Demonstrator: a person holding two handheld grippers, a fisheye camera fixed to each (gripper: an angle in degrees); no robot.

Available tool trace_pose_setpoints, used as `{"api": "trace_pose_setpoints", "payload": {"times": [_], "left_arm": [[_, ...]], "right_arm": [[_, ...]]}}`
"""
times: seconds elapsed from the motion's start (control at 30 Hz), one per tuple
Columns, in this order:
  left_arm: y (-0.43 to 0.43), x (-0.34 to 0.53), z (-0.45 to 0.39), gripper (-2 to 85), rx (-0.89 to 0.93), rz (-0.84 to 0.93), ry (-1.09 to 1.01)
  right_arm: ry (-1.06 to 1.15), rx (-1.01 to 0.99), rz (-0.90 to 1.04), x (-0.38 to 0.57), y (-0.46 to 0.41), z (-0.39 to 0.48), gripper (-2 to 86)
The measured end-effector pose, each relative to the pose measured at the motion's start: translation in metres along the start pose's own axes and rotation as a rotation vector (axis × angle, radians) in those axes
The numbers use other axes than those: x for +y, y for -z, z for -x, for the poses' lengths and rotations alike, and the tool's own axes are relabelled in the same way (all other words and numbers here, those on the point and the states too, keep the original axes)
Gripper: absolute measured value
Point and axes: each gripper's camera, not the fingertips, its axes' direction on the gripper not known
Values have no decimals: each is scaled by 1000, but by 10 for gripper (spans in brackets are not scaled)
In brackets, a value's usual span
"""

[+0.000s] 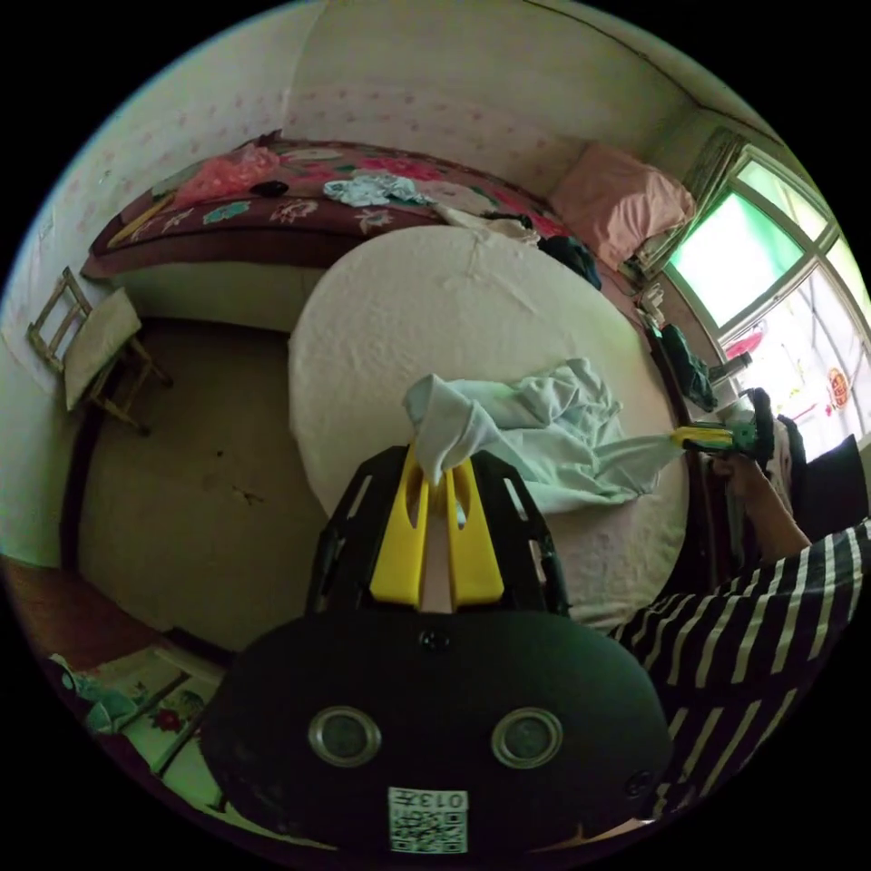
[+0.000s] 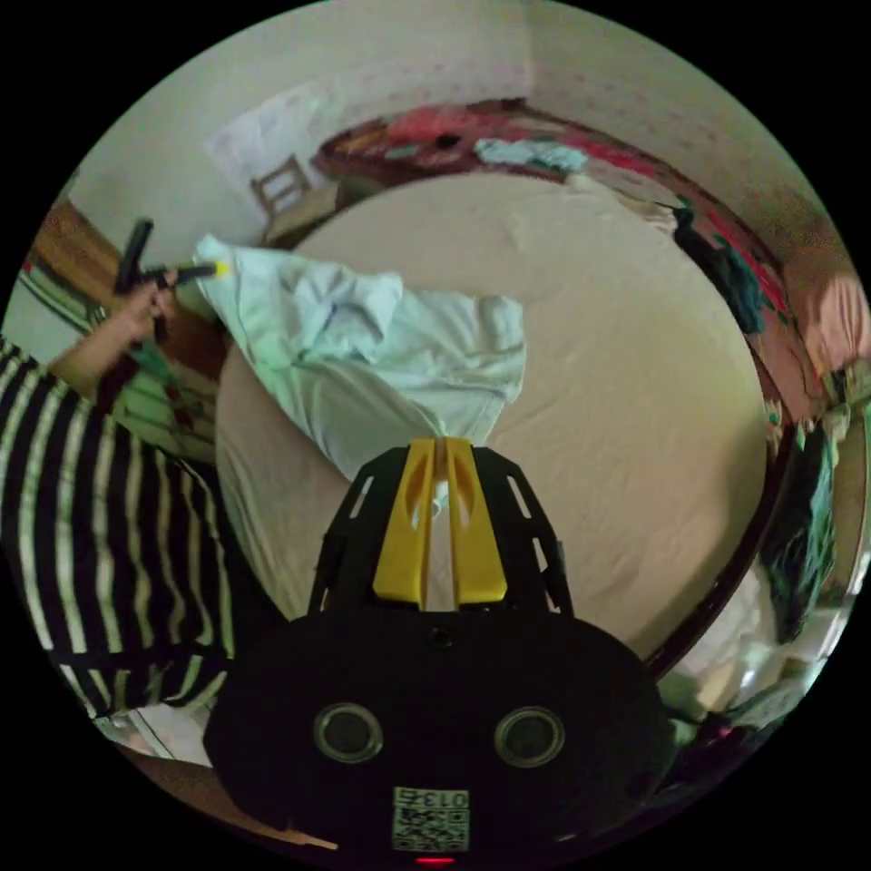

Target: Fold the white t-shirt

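The white t-shirt (image 1: pixel 553 435) lies crumpled on a round table with a cream cloth (image 1: pixel 454 308), near the edge closest to me. My left gripper (image 1: pixel 442 463) is shut on one bunched end of it, lifted off the table. My right gripper (image 2: pixel 440 454) is shut on the opposite end of the t-shirt (image 2: pixel 381 354), and the cloth stretches between the two. In the left gripper view the right gripper (image 1: pixel 699 438) pulls its end taut at the right. In the right gripper view the left gripper (image 2: pixel 213 269) holds its end at the upper left.
A person's striped sleeve (image 1: pixel 762 617) and hand sit close to the table. A bed (image 1: pixel 299 200) with a floral cover and scattered clothes lies behind the table, a wooden chair (image 1: pixel 86 345) stands by the wall, and a window (image 1: pixel 753 254) is at right.
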Motion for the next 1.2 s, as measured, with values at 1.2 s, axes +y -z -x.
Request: {"api": "trace_pose_setpoints", "payload": {"times": [1.2], "left_arm": [[-101,-54,92,7,401,80,276]], "right_arm": [[-447,318,21,163,12,37,12]]}}
